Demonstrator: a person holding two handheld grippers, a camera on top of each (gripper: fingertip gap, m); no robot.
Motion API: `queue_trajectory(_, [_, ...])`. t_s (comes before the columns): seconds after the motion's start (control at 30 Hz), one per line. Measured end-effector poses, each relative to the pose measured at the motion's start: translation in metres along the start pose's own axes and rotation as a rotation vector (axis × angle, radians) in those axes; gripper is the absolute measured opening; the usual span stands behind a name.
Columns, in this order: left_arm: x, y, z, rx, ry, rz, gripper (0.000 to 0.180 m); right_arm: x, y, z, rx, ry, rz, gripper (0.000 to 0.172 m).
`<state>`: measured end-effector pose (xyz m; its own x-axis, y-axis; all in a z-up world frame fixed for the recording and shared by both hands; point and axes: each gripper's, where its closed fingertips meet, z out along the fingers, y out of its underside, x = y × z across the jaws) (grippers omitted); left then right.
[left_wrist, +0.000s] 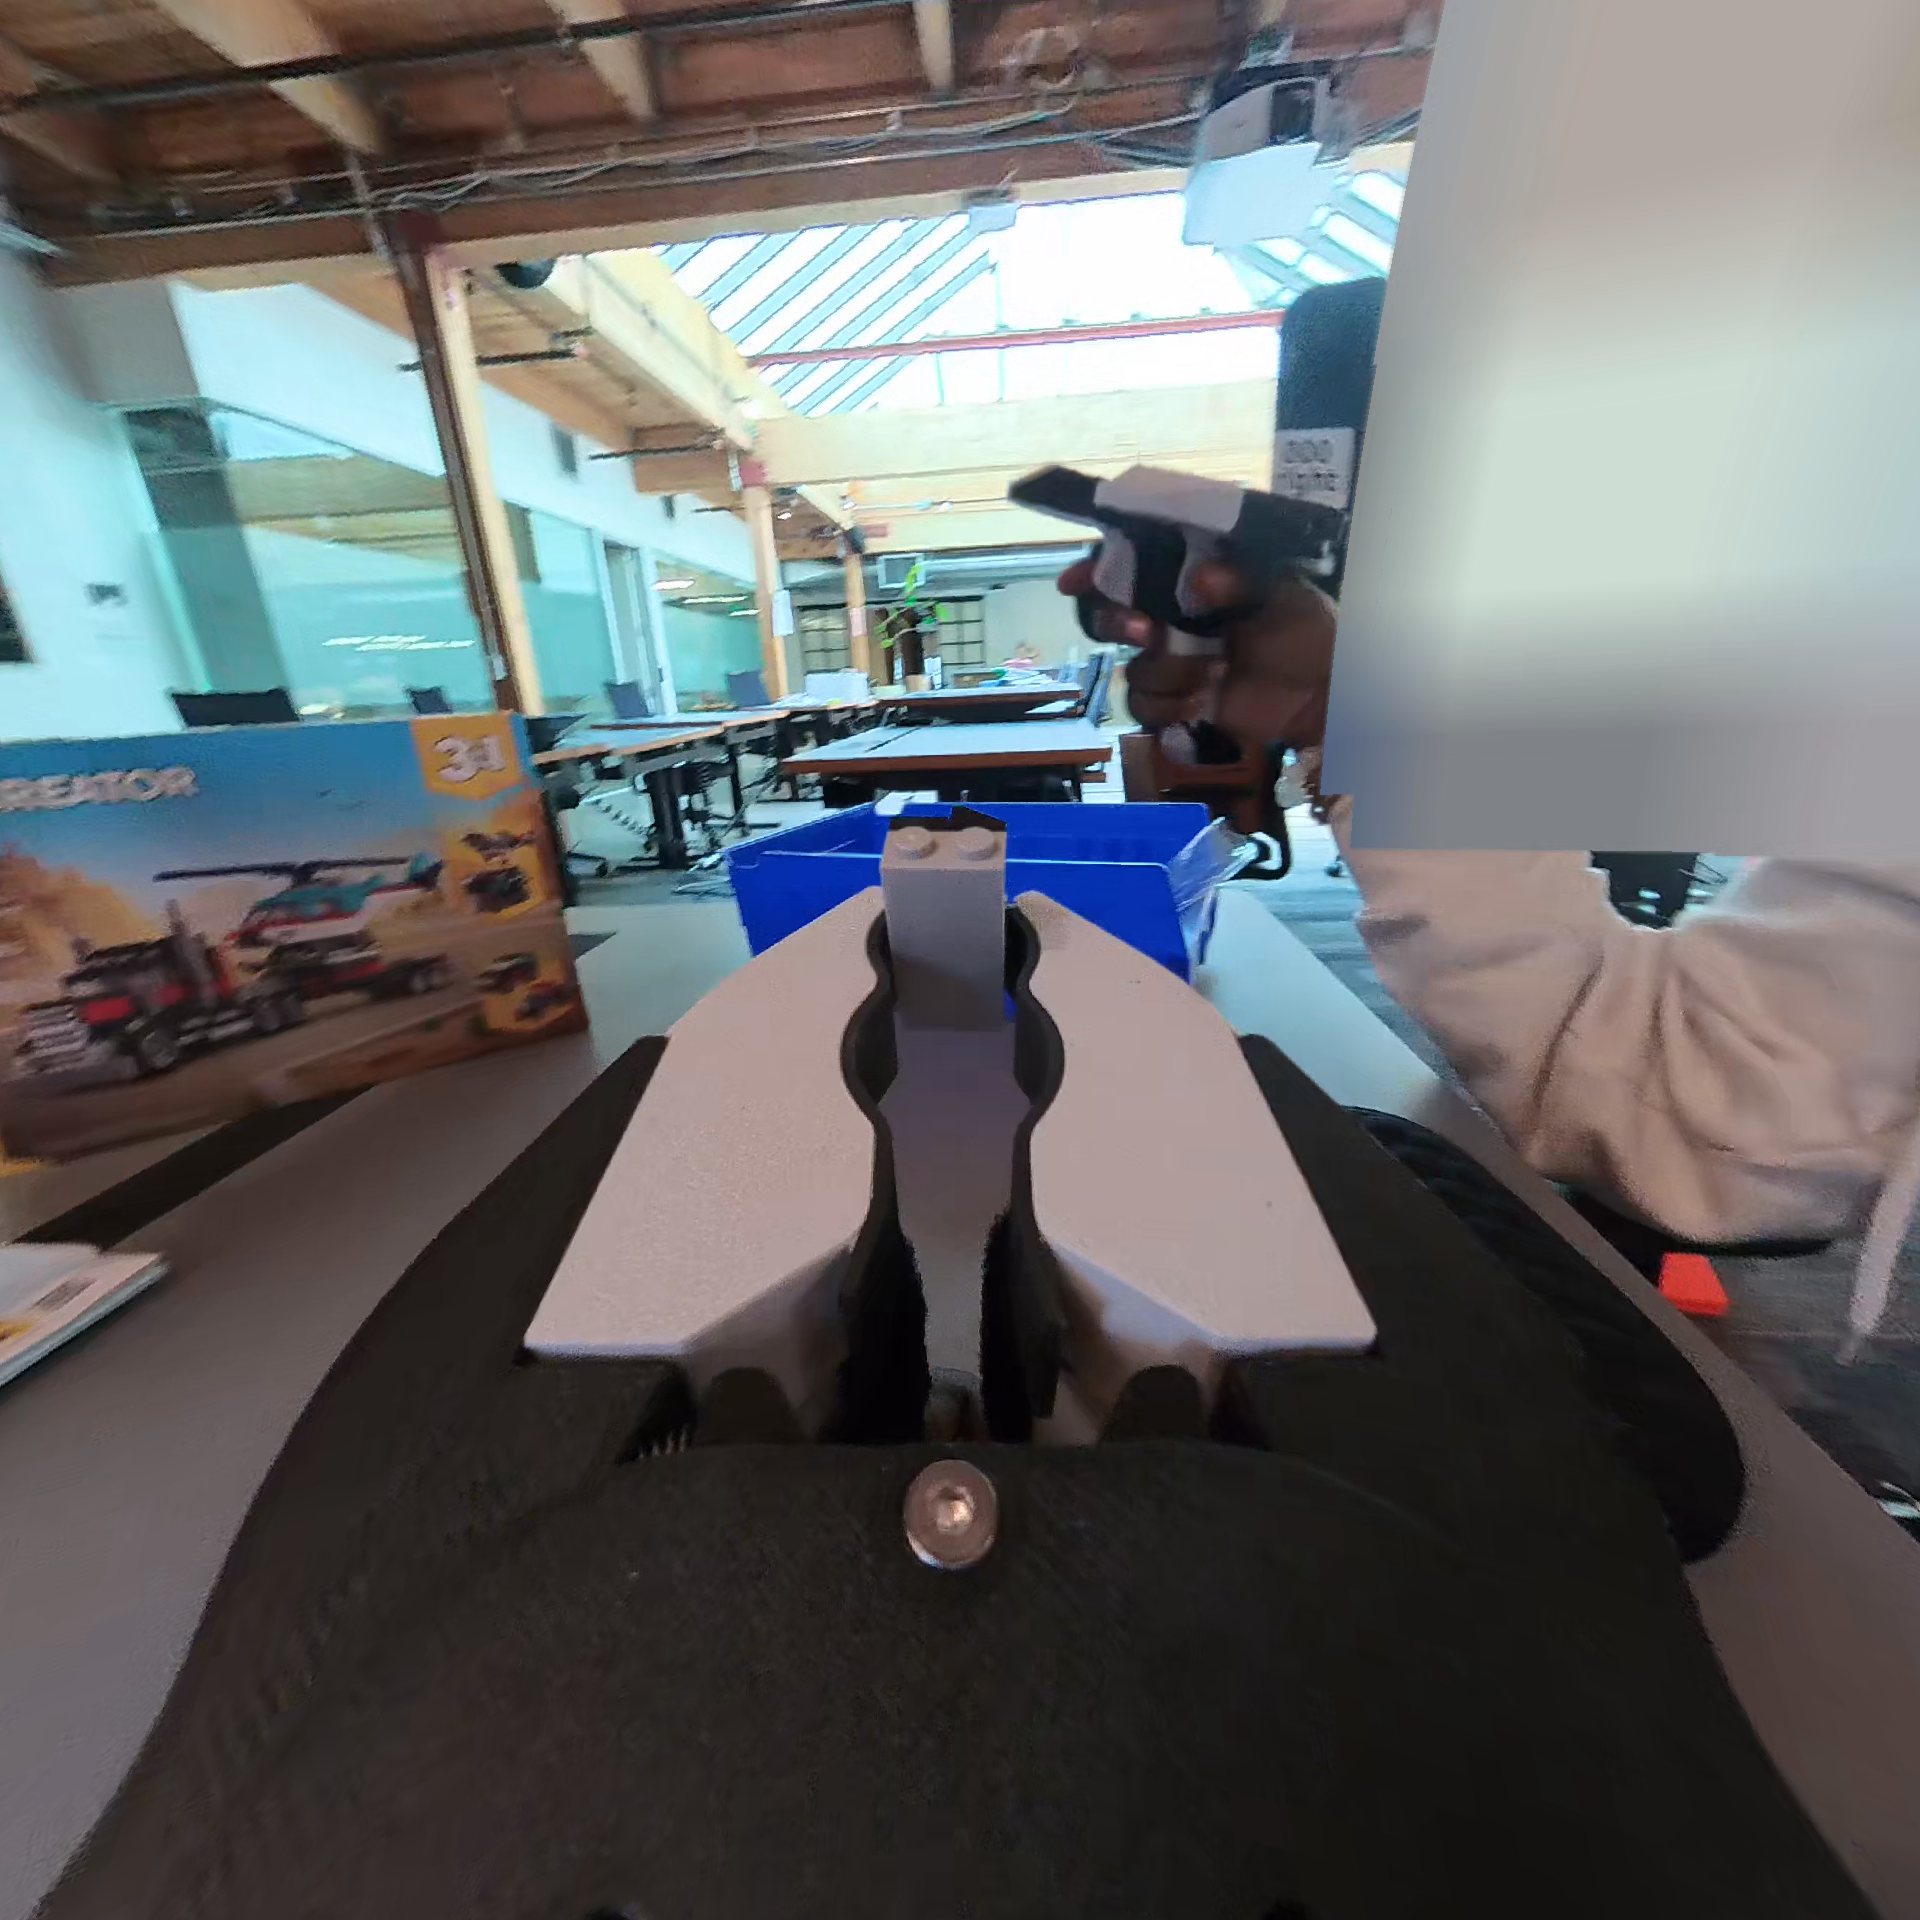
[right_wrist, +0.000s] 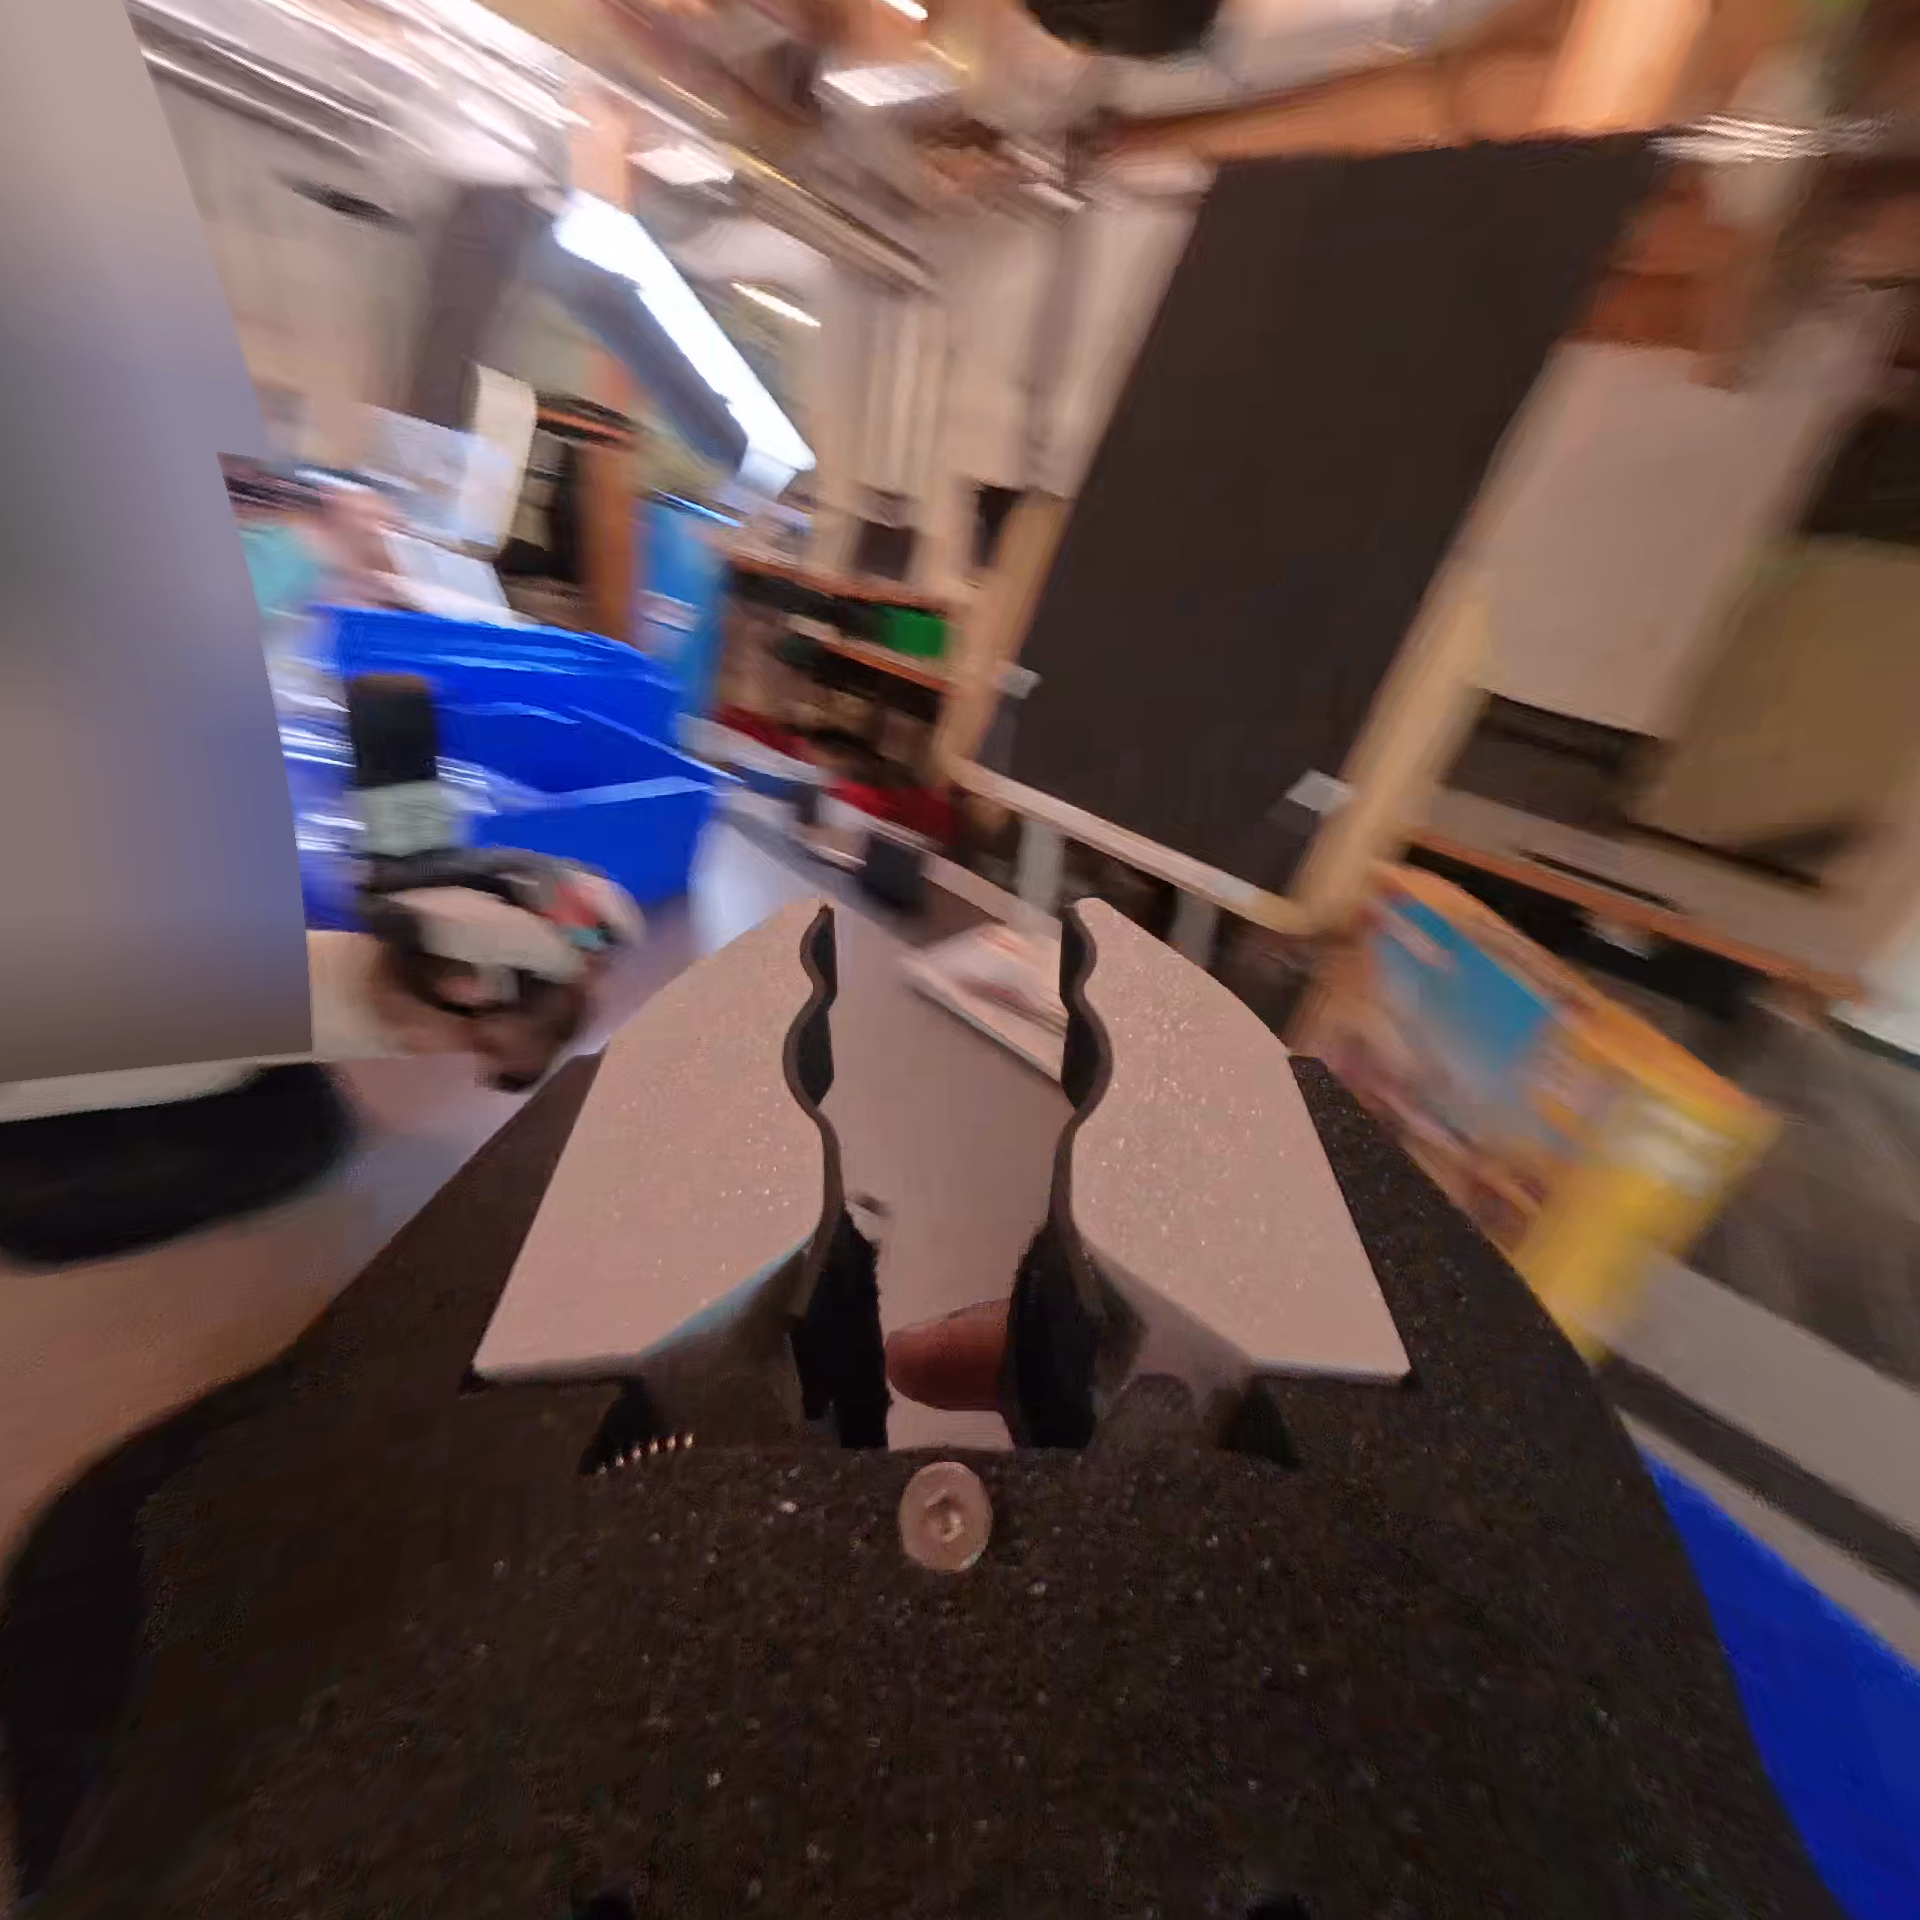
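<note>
The grey brick (left_wrist: 943, 935), a tall smooth plastic block with two round studs on its top end, stands in the centre of the left wrist view; its long axis points away from the camera, studs far; a small black piece sits at its far end. The left gripper (left_wrist: 945, 961) pinches it between matte grey fingers (left_wrist: 790, 1049) with wavy black pads; behind is a glossy blue bin (left_wrist: 1091, 883), at left a printed cardboard box (left_wrist: 281, 914). The right gripper (right_wrist: 945, 997) has its fingers spread, nothing between them.
</note>
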<state>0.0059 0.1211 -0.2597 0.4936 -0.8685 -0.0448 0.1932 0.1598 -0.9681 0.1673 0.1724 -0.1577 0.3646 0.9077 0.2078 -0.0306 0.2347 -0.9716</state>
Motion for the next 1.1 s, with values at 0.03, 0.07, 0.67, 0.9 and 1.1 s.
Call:
queue_trajectory(0.03, [0.005,-0.001,0.0,0.007,0.027,0.011,0.018,-0.026,-0.006,0.014,0.037,-0.122,0.018,0.04])
queue_trajectory(0.07, [0.009,-0.002,0.001,0.01,0.05,0.022,0.018,-0.049,-0.009,0.027,0.057,-0.227,0.042,0.039])
queue_trajectory(0.67, [0.022,0.004,0.007,-0.055,0.075,0.124,0.018,-0.16,0.069,0.13,-0.106,-0.423,-0.261,0.016])
queue_trajectory(0.9, [0.013,0.013,0.009,-0.144,-0.009,0.187,0.018,-0.159,0.079,0.133,-0.167,-0.389,-0.355,0.014])
queue_trajectory(1.1, [0.002,0.021,0.009,-0.229,-0.081,0.191,0.018,-0.152,0.085,0.134,-0.195,-0.348,-0.429,0.009])
